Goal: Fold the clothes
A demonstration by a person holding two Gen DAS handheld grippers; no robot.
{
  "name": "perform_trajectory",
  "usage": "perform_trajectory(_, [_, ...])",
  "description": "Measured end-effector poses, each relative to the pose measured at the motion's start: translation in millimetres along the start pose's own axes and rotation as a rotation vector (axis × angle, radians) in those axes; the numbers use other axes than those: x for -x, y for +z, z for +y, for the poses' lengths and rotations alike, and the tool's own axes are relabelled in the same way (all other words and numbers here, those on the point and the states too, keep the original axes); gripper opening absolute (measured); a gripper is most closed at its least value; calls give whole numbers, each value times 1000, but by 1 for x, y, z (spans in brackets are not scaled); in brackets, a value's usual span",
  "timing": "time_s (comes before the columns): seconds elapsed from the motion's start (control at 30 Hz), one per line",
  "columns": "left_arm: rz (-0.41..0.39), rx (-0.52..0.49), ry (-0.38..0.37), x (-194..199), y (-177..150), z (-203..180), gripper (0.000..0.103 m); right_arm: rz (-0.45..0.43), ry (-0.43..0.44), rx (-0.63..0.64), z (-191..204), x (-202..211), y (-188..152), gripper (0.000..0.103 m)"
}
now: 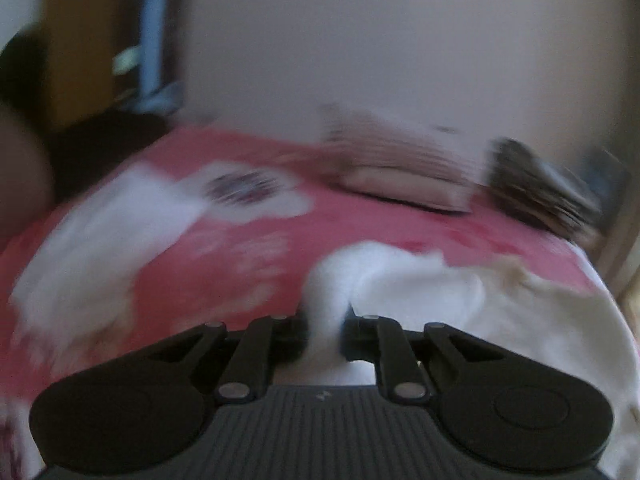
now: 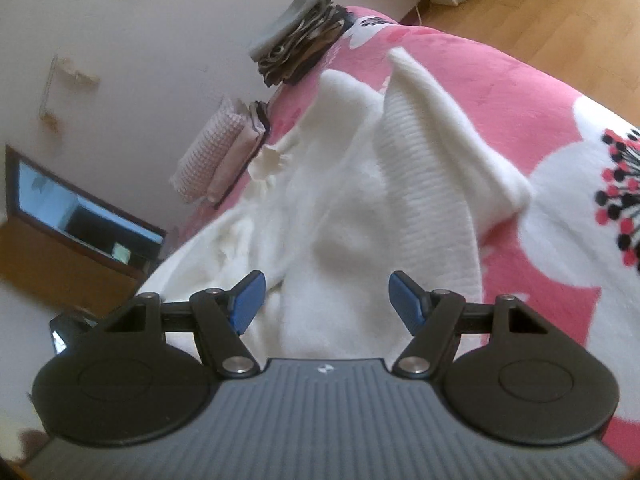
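Note:
A white knitted sweater (image 2: 352, 184) lies crumpled on the pink flowered bedspread (image 2: 500, 92). In the left wrist view, which is blurred, my left gripper (image 1: 326, 332) is shut on a bunched fold of the white sweater (image 1: 420, 292), lifted a little off the bed. My right gripper (image 2: 326, 304) hovers just above the sweater's body with its blue pads (image 2: 248, 300) wide apart and nothing between them. A ribbed sleeve (image 2: 432, 152) stretches away toward the far end of the bed.
Two stacks of folded clothes sit at the bed's far edge by the wall: a pale pink one (image 2: 216, 160) and a dark striped one (image 2: 304, 48). A wooden cabinet with a mirror (image 2: 80, 220) stands beside the bed. Wooden floor (image 2: 560, 12) lies beyond.

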State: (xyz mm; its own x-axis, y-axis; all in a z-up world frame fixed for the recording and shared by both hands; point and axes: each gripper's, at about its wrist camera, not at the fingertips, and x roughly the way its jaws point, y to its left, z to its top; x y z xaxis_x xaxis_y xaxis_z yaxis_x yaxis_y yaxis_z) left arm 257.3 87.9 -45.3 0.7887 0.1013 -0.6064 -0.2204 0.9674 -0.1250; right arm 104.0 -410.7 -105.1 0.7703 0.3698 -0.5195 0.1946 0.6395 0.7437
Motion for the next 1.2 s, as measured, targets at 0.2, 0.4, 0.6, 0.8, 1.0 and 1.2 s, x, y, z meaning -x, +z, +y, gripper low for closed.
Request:
perform_trajectory(0.2, [100,153,105,-18,-22,79,30,21,-85,474,53,-47,4,68])
perform_trajectory(0.4, [77,186,219,-8,-24,119,30,66,-21,1096,125,-124,-19,75])
perform_trajectory(0.6, [31,130,199,8,-24,111,39,235,-57,1398,152,-206,-52,73])
perform_trajectory(0.8, [-16,-33,17,30,-39,59,55,269,-9,1047,132,-222,-6,17])
perform_trajectory(1.0, [87,-114,-264,38,-63,0,59,94,105,568,101,-171,93,9])
perform_trajectory(1.2, [258,-148,-446,42,-100,-42,59,-173,31,109,17,-125,217,13])
